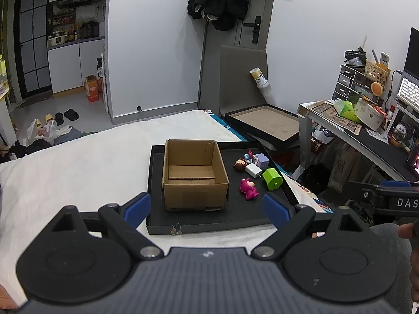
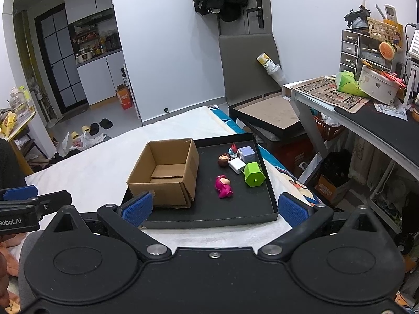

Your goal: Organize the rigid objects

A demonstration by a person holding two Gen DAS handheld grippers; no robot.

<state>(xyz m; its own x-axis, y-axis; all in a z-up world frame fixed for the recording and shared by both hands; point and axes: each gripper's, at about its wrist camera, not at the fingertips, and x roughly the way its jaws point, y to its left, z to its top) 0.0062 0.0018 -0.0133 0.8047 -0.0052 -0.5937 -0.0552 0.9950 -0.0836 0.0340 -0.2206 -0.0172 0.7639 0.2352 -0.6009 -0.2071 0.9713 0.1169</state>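
A small bedroom is shown, with a white bed (image 1: pixel 91 162) in front, a kitchen nook far left and a cluttered desk (image 2: pixel 366 110) on the right. On the bed a shallow black tray (image 2: pixel 209 214) is laid, and in its left half an open, empty cardboard box (image 2: pixel 165 172) is stood.

The objects to be organized are gathered on the tray's right half: a pink figurine (image 2: pixel 224 186) lies alone nearest the grippers, its long axis running roughly near to far; behind it a green block (image 2: pixel 253 174), a white charger (image 2: pixel 237 164), a brown-haired figurine (image 2: pixel 224 161), a lilac cube (image 2: pixel 247 153) and a small blue-and-red figure (image 2: pixel 233 150) are clustered closely, some apparently touching.

Both grippers are held back at the tray's near edge with jaws spread wide and nothing between them. The pink figurine lies ahead of the right gripper (image 2: pixel 213 206), roughly on its centreline, whereas from the left gripper (image 1: pixel 207 206) it is offset to the right. The right one is therefore judged better placed. The approach is unobstructed; the box wall stands just left of the path.
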